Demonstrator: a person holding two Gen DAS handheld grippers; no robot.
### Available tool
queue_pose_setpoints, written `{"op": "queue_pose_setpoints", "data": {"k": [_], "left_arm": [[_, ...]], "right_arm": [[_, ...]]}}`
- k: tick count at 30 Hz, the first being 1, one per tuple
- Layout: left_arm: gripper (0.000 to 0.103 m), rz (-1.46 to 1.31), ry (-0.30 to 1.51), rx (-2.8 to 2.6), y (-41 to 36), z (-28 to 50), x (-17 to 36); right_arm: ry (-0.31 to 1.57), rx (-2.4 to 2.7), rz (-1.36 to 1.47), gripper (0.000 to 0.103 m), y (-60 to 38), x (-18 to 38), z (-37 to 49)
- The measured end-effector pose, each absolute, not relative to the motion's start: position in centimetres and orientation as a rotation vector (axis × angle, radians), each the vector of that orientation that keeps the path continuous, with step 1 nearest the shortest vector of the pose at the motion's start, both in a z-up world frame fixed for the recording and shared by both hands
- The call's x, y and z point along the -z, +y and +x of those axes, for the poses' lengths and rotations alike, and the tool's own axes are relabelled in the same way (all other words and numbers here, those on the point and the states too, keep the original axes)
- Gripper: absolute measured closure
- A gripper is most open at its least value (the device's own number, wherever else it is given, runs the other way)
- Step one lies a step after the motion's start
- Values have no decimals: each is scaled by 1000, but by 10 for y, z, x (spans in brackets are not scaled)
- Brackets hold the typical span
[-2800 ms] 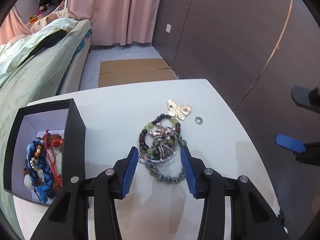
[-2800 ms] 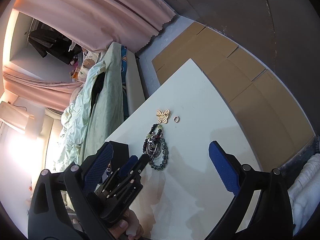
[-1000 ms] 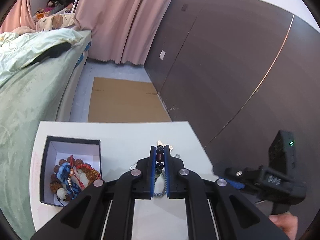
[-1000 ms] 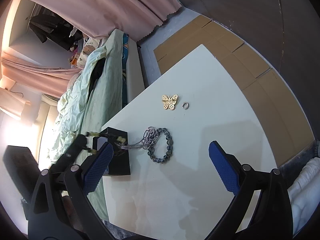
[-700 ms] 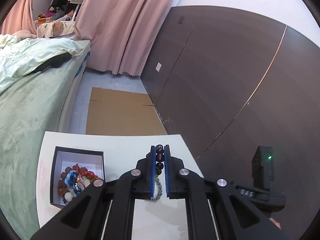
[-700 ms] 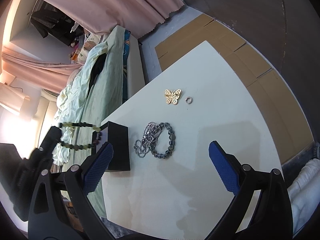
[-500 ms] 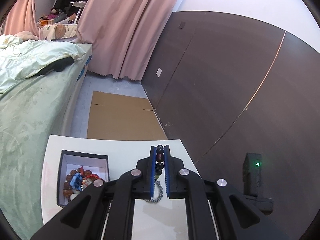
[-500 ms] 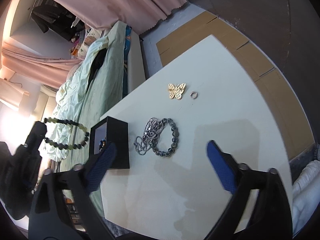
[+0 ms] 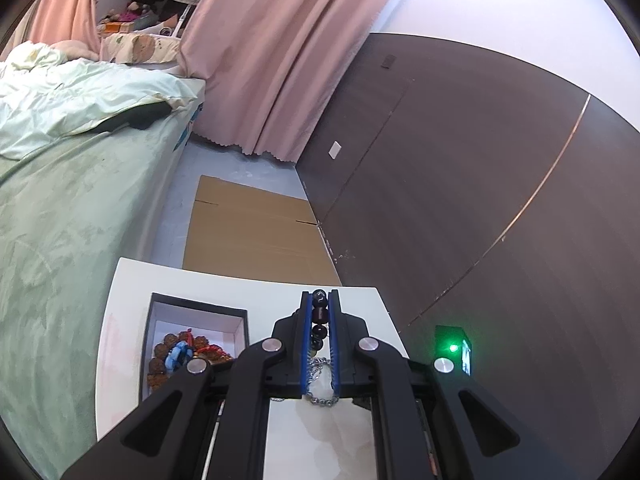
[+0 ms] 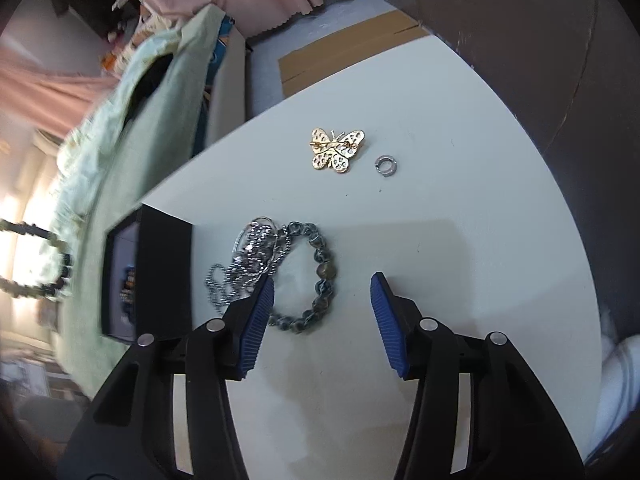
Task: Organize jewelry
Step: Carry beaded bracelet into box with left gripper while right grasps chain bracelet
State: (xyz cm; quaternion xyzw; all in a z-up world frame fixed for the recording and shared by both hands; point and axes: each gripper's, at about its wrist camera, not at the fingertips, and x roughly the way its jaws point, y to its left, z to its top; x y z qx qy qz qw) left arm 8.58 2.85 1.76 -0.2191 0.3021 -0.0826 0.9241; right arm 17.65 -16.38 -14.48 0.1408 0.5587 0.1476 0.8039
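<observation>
While the left gripper is clamped tight on a bracelet of dark beads, held in the air above the white table, the right gripper has just been closing; its blue pads stand about half apart with nothing pressed between them. Below it a grey bead bracelet lies touching a tangled silver chain. A gold butterfly brooch and small ring lie farther off, and an open black box holds more beads.

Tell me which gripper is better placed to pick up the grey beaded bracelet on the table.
Right. The right gripper hangs just above the grey beaded bracelet, jaws apart and empty; the left gripper is shut on another bracelet.
</observation>
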Motion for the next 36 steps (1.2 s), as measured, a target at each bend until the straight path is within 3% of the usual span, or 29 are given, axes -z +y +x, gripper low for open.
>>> {"op": "queue_pose_setpoints", "data": {"k": [5, 7, 8, 30, 31, 33, 34, 36], "left_arm": [[97, -464, 618, 150, 36, 80, -18], [97, -466, 620, 144, 39, 78, -17], [97, -466, 622, 138, 41, 79, -17], [96, -517, 717, 31, 79, 88, 29], [92, -528, 722, 24, 81, 88, 32], [58, -539, 732, 14, 84, 89, 36], [29, -540, 726, 5, 86, 88, 35], [23, -534, 678, -7, 87, 81, 30]], "right_arm": [[1155, -241, 116, 68, -140, 146, 173], [1135, -207, 28, 88, -133, 147, 171], [1134, -209, 18, 92, -131, 148, 170], [925, -369, 297, 93, -167, 73, 146], [914, -375, 306, 93, -167, 69, 144], [889, -385, 324, 93, -168, 60, 139], [875, -394, 333, 93, -168, 55, 137], [847, -406, 344, 93, -168, 46, 134]]}}
